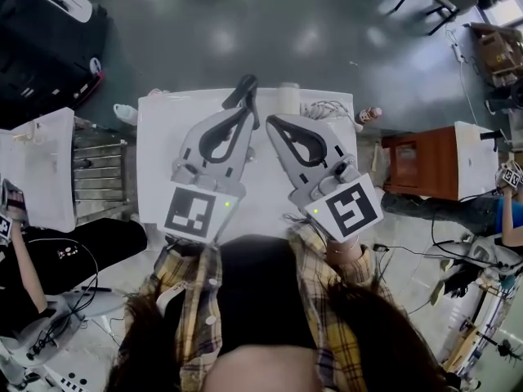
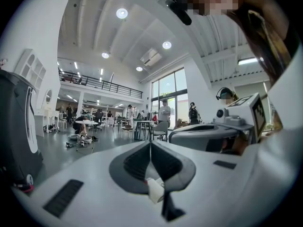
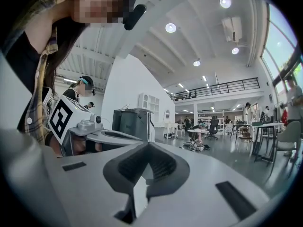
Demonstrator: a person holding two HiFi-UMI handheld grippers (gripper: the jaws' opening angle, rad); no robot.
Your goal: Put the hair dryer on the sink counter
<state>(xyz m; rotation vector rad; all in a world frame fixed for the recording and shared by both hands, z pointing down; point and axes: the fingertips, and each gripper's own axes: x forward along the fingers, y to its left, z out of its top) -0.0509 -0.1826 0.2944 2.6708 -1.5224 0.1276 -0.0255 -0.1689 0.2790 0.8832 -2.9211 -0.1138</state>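
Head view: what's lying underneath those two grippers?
A white table. Past the left gripper a dark object pokes out; near the right gripper, a white roll. What lies directly beneath them is covered.

Left gripper and right gripper were matt grey plastic, table smooth white, floor glossy, cabinet reddish wood, shirt plaid cloth.

Glossy grey floor; white walls; brown cabinet right; tall windows; round ceiling lights; mezzanine railing.
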